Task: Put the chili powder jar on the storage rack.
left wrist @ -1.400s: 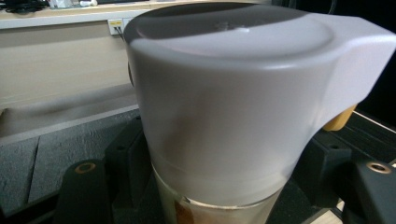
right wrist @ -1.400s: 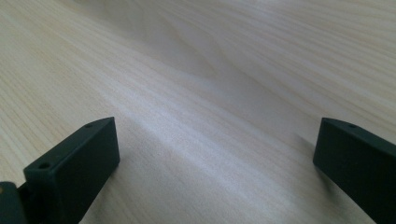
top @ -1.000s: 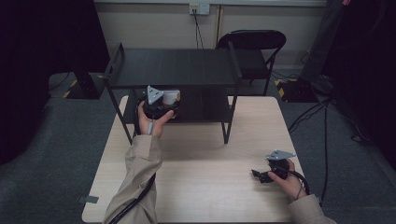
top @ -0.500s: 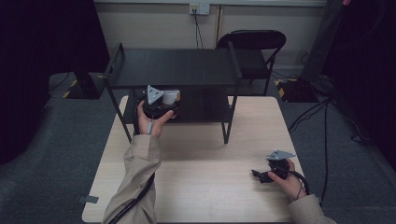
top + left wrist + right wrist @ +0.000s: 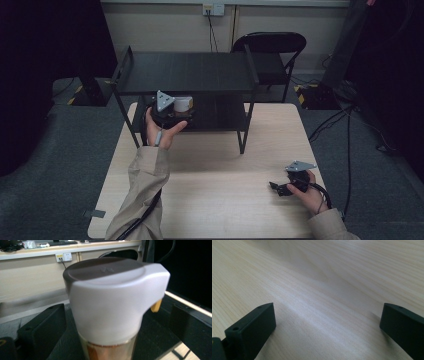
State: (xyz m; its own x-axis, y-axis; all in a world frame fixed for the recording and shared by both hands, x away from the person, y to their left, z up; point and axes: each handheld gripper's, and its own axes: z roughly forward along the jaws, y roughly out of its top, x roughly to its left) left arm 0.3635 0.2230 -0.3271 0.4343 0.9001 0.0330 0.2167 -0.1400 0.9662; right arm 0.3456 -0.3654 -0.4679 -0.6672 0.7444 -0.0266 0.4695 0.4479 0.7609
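Our left tongs (image 5: 172, 111) are spread, one black jaw on either side of a single cup (image 5: 112, 307) with a white lid and a shiny metal body; in the left gripper view neither jaw touches it, and open gaps show on both sides. In the high view the cup (image 5: 183, 104) stands at the front left of the lower tier of a black two-tier shelf (image 5: 185, 74), close under the upper tier, with the rest of that tier free to its right.

Our right tongs (image 5: 278, 187) are spread too, holding nothing, low over the bare wood of the desk (image 5: 225, 165) near its front right corner and well apart from the shelf.

We count one cup, one shelf, one desk and, behind it, one black folding chair (image 5: 272, 47). The desk's whole front half lies open between our two hands.
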